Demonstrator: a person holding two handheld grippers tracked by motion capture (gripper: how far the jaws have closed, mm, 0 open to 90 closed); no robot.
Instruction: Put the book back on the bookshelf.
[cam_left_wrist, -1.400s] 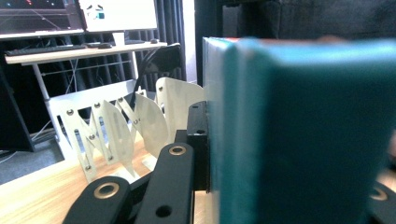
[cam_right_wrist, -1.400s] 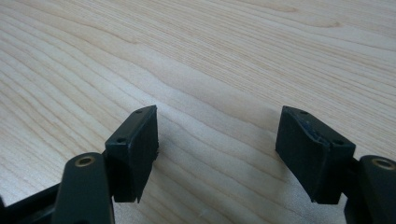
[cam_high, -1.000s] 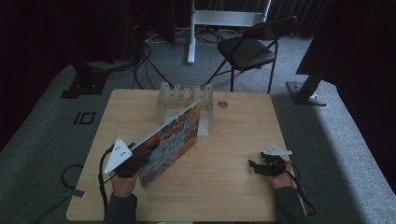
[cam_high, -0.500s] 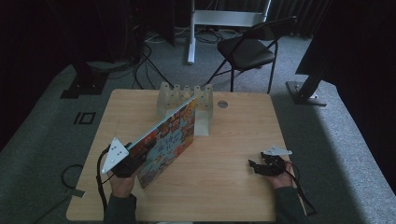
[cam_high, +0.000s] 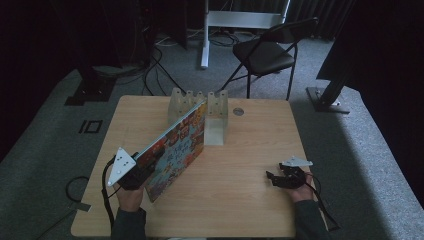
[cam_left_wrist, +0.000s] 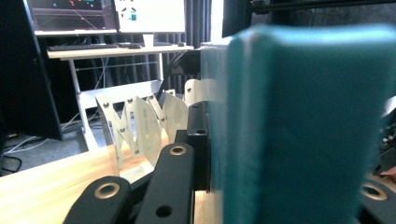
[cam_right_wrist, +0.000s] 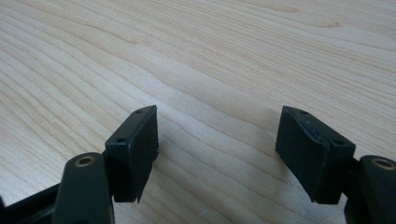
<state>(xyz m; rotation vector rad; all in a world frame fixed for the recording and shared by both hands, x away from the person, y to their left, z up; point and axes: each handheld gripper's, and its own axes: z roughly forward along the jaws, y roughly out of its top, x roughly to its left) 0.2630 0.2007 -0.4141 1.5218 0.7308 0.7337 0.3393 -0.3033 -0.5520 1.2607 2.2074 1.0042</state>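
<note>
The picture book (cam_high: 175, 147) is pinched at its near lower corner by the left gripper (cam_high: 142, 172), its far end tilted up toward the clear slotted rack (cam_high: 197, 107) ahead of those tongs. It looks thin, stiff and fairly light, with a glossy cover that may slip; a grip near the spine edge seems safest. In the left gripper view its teal edge (cam_left_wrist: 299, 126) sits between the jaws. The right gripper (cam_high: 275, 179) rests well apart, jaws spread over bare wooden table (cam_right_wrist: 210, 56). Beyond the rack stand a folding chair (cam_high: 265, 52) and dark curtains.

glossy book (cam_high: 177, 147), matt wooden table (cam_high: 235, 200), metal rack (cam_high: 216, 107)
</note>
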